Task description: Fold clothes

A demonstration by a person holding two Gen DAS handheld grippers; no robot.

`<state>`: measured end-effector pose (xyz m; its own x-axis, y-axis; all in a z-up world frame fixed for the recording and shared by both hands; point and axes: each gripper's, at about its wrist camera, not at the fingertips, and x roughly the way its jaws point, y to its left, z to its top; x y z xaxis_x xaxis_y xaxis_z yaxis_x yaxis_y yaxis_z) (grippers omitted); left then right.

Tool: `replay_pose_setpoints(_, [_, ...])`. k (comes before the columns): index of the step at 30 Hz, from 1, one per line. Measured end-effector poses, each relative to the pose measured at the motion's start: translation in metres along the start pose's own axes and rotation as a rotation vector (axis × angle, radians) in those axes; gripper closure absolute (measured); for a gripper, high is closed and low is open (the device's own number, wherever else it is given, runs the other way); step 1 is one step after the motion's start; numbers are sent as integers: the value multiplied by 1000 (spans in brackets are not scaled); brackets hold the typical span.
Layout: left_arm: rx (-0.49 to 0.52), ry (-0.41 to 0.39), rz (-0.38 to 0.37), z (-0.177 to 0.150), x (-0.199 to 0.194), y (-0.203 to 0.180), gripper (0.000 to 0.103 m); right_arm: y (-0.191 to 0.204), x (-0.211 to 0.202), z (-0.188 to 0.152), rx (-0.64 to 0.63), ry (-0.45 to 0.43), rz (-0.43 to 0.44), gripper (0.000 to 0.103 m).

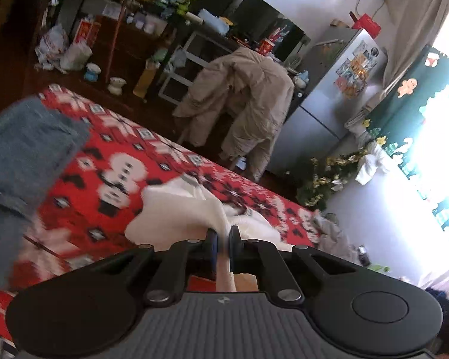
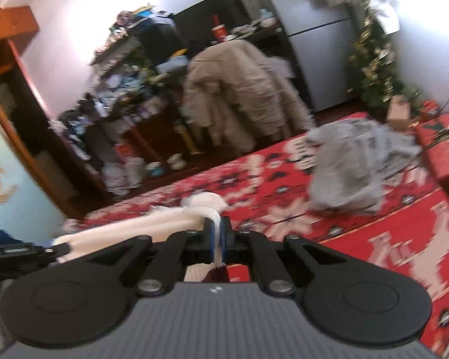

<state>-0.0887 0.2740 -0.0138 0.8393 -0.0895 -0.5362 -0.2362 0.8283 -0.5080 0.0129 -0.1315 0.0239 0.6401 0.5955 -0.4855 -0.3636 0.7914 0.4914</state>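
Garment: white knitted piece of clothing (image 1: 176, 215), soft and ribbed, lying bunched on the red blanket near its near edge; I have it pinched at two places.
Left tongs: my left gripper (image 1: 223, 242) is pressed together on a fold of the white knit, which runs between the blue-padded fingers (image 1: 213, 243) and back under the tool.
Right tongs: my right gripper (image 2: 217, 233) is likewise clamped on a narrow band of the same white knit (image 2: 164, 224), the cloth stretching away to the left of the fingers as a long roll.
Surface: red blanket with a white and black snowman and snowflake pattern (image 1: 110, 161), spread flat; it carries all the clothes.
Other clothes: folded blue denim piece (image 1: 24, 152) toward the blanket's left edge in the left wrist view; crumpled grey knitted garment (image 2: 353, 164) near the far edge of the blanket in the right wrist view, well apart from the white one.
Beyond the blanket: beige padded coat (image 1: 245, 104) draped over a chair, just past the far edge; silver two-door fridge (image 1: 329, 101) with pictures stuck on it beside the coat; cluttered dark shelving (image 2: 122, 101) along the wall.
Sharpness: both views are motion-blurred, so I cannot tell which part of the white garment each gripper holds.
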Motion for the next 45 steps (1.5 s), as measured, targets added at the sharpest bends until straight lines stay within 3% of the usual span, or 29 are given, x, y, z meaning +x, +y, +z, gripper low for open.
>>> replay_pose_setpoints(3, [25, 17, 24, 1, 12, 11, 96, 19, -5, -4, 37, 24, 73, 99])
replay_pose_setpoints(8, [35, 105, 59, -18, 49, 29, 91, 29, 25, -24, -33, 79, -26, 99])
replay_pose_setpoints(10, [28, 114, 59, -29, 51, 31, 85, 22, 41, -33, -35, 99, -76, 99])
replay_pose_setpoints(12, [20, 124, 57, -39, 52, 34, 64, 13, 55, -43, -31, 123, -117, 99])
replay_pose_setpoints(14, [8, 134, 48, -46, 46, 37, 61, 0, 65, -52, -18, 139, -131, 97])
replay_pose_setpoints(16, [3, 145, 47, -54, 39, 39, 57, -12, 69, -60, 13, 147, -119, 90])
replay_pose_setpoints(18, [0, 155, 50, -61, 31, 42, 47, -18, 70, -68, 35, 154, -90, 82])
replay_pose_setpoints(25, [5, 224, 69, -93, 21, 46, 45, -25, 60, -87, 42, 181, -36, 68])
replay_pose_setpoints(31, [2, 248, 53, -111, 36, 39, 51, -29, 51, -104, 39, 207, -18, 65])
replay_pose_setpoints(32, [0, 246, 52, -112, 38, 37, 56, -31, 52, -106, 47, 218, -18, 64])
replay_pose_setpoints(34, [-4, 242, 48, -115, 43, 34, 78, -34, 55, -110, 78, 232, 7, 63])
replay_pose_setpoints(35, [-4, 239, 49, -116, 45, 32, 97, -36, 56, -111, 93, 233, 22, 65])
replay_pose_setpoints(37, [4, 228, 60, -115, 45, 30, 99, -36, 56, -113, 115, 228, 53, 97])
replay_pose_setpoints(42, [27, 138, 31, -85, 10, 35, 99, -24, 43, -99, 46, 165, -1, 98])
replay_pose_setpoints(45, [20, 78, 43, -56, -15, 44, 100, -30, 24, -78, 77, 102, -4, 98])
